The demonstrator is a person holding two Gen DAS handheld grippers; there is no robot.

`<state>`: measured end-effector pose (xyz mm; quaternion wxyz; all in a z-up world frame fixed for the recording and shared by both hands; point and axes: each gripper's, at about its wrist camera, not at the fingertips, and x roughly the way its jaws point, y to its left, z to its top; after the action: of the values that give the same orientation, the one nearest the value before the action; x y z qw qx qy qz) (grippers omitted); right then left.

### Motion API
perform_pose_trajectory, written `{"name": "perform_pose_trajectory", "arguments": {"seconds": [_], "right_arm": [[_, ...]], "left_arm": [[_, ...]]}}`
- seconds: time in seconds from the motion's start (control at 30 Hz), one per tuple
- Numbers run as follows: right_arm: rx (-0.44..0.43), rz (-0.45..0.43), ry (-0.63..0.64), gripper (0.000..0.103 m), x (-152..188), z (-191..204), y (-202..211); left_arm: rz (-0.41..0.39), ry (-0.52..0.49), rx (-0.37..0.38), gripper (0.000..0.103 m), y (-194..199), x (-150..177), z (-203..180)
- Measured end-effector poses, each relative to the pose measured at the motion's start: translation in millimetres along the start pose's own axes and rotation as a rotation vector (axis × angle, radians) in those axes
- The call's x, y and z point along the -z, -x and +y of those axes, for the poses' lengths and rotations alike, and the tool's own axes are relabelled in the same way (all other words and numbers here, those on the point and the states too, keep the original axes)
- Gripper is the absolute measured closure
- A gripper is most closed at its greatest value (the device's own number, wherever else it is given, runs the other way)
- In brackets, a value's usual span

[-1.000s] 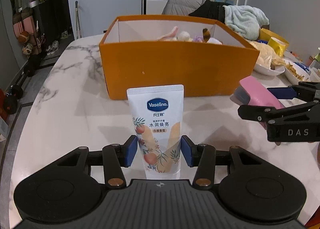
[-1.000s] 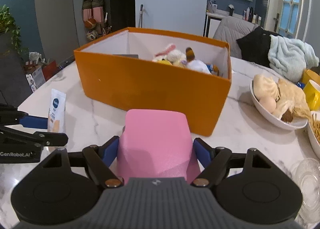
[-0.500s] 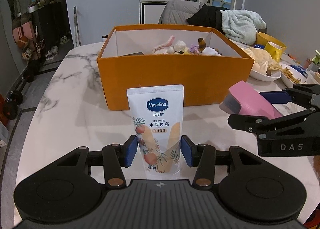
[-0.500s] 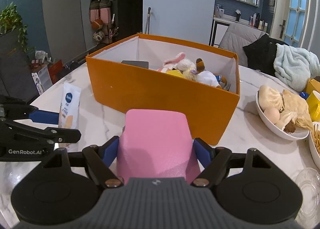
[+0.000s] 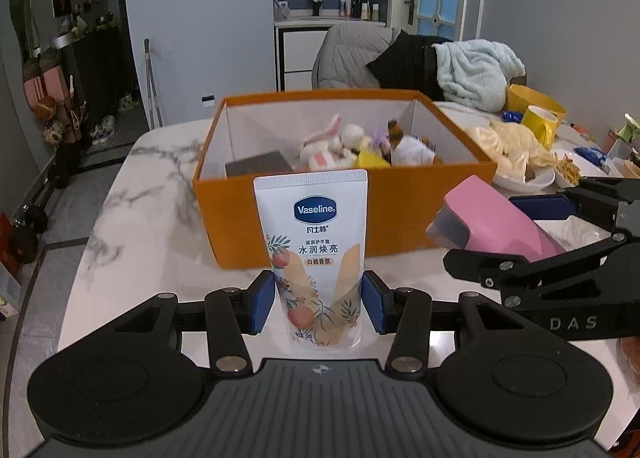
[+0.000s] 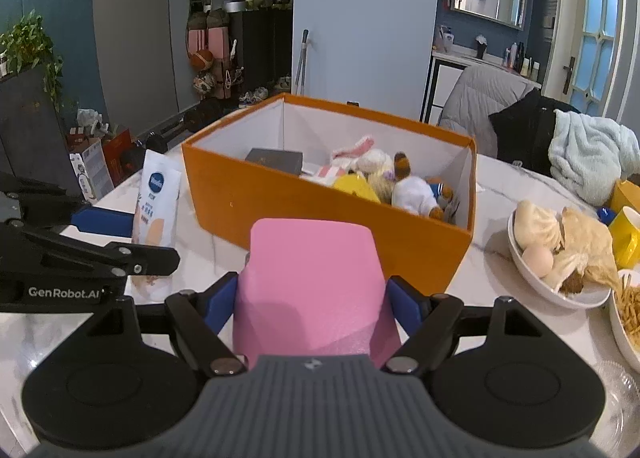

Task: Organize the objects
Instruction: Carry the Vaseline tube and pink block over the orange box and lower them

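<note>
My left gripper (image 5: 319, 304) is shut on a white Vaseline tube (image 5: 314, 254), held upright above the marble table, in front of the orange box (image 5: 400, 218). My right gripper (image 6: 310, 308) is shut on a pink case (image 6: 312, 282), also held above the table in front of the orange box (image 6: 320, 214). The box holds plush toys (image 6: 400, 182) and a dark flat box (image 6: 276, 160). In the left wrist view the pink case (image 5: 496, 224) and the right gripper show at right. In the right wrist view the tube (image 6: 156, 210) and the left gripper show at left.
A white bowl of food (image 6: 560, 254) stands right of the box, with a yellow mug (image 6: 628, 236) and a dish of fries (image 6: 628, 310) beyond. A light blue blanket (image 5: 476, 72) lies on a chair behind the marble table (image 5: 140, 198).
Both grippers have risen with their objects, so the views now look down into the orange box. The grips have not changed.
</note>
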<state>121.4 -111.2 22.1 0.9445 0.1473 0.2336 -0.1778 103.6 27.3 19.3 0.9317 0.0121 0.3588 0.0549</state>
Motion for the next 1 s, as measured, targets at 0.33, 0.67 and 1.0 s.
{"name": "perform_pose_trajectory", "arguments": {"seconds": [0.33,0.67,1.0], "right_arm": [[0.005,-0.053,-0.018,0.023,-45.9,-15.7,-2.3],[0.013,-0.040,-0.105,0.023,-113.8,-48.8,-57.2],[0.023,0.064,-0.121,0.023,-122.7,-62.9,-144.5]], "left_arm": [[-0.095,0.013,-0.003,0.048,4.6,-59.2,7.0],[-0.114,0.076,-0.063,0.048,-54.2,-138.3,31.1],[0.029,0.055,-0.077,0.048,-143.1,-150.8,40.5]]}}
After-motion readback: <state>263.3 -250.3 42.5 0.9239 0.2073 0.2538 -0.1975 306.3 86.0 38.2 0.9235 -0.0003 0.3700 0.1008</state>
